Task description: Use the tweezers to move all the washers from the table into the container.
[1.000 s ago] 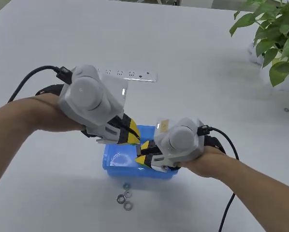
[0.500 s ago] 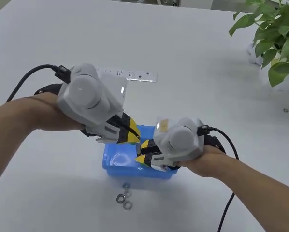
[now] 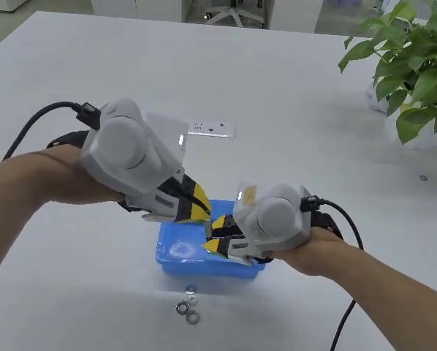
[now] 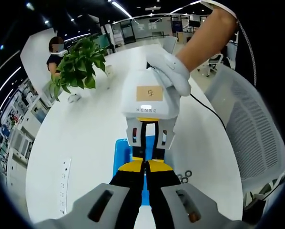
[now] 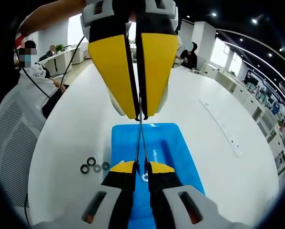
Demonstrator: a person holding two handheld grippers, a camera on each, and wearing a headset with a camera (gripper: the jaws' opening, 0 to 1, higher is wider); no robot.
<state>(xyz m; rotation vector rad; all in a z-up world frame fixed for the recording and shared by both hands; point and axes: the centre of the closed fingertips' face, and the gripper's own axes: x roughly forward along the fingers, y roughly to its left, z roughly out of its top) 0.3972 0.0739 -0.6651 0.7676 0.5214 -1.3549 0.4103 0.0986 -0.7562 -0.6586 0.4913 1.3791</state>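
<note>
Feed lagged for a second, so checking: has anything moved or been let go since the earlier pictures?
Nothing visibly: only the headset camera shifted. The left tongs and right tongs still meet over the blue container; the washers still lie on the table beside it.

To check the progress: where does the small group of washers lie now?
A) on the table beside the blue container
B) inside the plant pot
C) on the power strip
A: the washers lie on the white table, just outside the blue container.
</note>
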